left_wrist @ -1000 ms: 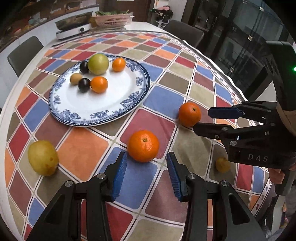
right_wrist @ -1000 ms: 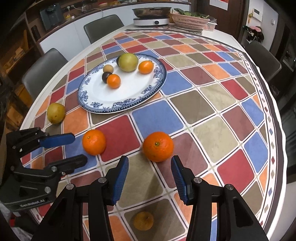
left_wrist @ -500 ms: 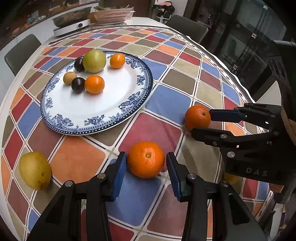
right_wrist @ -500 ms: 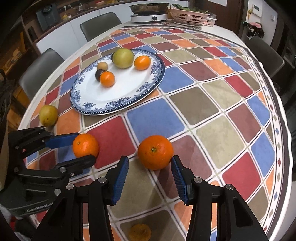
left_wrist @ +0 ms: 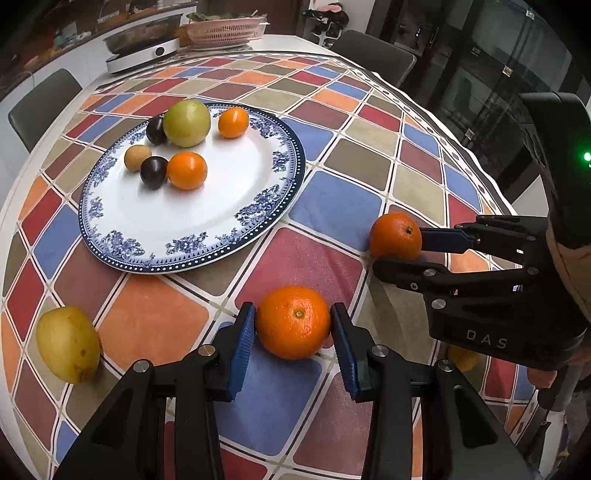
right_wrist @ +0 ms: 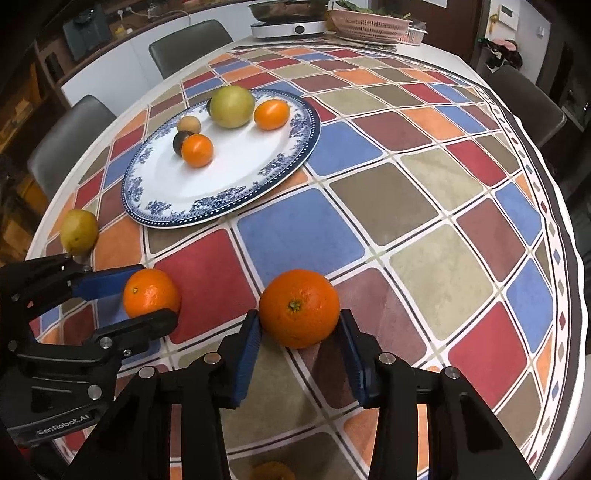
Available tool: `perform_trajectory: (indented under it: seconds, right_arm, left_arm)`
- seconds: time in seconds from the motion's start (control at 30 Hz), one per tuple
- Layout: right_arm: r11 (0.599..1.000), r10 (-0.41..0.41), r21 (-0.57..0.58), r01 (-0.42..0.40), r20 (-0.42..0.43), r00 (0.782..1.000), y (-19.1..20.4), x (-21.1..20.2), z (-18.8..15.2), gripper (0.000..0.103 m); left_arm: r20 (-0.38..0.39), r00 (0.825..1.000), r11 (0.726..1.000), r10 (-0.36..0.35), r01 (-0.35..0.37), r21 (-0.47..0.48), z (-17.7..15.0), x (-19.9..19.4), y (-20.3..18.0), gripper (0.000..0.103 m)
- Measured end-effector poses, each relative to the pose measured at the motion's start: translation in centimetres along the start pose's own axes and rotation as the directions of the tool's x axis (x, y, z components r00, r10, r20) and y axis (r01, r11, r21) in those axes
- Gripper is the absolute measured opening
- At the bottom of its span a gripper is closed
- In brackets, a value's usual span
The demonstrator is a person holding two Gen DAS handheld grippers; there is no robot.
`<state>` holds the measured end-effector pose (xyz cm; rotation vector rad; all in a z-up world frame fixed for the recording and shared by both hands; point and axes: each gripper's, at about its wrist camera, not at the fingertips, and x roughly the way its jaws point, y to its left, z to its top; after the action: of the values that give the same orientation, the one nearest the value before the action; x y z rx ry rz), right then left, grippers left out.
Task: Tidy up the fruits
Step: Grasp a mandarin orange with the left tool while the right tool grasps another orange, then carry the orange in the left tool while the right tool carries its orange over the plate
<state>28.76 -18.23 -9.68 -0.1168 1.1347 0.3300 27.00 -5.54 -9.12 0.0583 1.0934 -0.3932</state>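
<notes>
A blue-and-white plate [left_wrist: 229, 206] [right_wrist: 258, 184] holds a green apple, two small oranges, dark plums and a tan fruit. My left gripper [left_wrist: 293, 325] is open, its blue pads on either side of an orange [left_wrist: 293, 321] on the tablecloth. My right gripper [right_wrist: 299, 328] is open around a second orange [right_wrist: 299, 308], which also shows in the left wrist view [left_wrist: 395, 236]. The left orange also shows in the right wrist view [right_wrist: 151, 293]. I cannot tell whether the pads touch the fruit.
A yellow pear [left_wrist: 68, 343] [right_wrist: 79, 230] lies near the table's left edge. A small yellow-orange fruit [left_wrist: 461, 358] [right_wrist: 271, 470] lies near the front edge. A cooker [left_wrist: 142, 55] and pink basket [left_wrist: 225, 31] stand at the far end; chairs ring the table.
Both grippers have moved forward, so each orange now sits between the pads instead of ahead of them. The jaws have stayed open.
</notes>
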Motion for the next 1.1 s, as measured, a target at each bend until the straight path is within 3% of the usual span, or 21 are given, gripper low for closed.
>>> perform_trajectory:
  seconds: [0.6,1.1]
  right_arm:
    - [1.000,-0.006,0.002,0.006,0.089,0.996,0.8,-2.9,-0.6,0.041]
    - [0.999,0.028,-0.050,-0.017,0.215,0.976,4.0,-7.7,1.3,0.041]
  left_arm:
    - [0.071,0.997,0.999,0.015,-0.013,-0.031,-0.5,-3.0,0.6,0.040]
    - [0.199,0.978,0.997,0.062,-0.051,-0.058,0.7,-8.0,2.4,0.040]
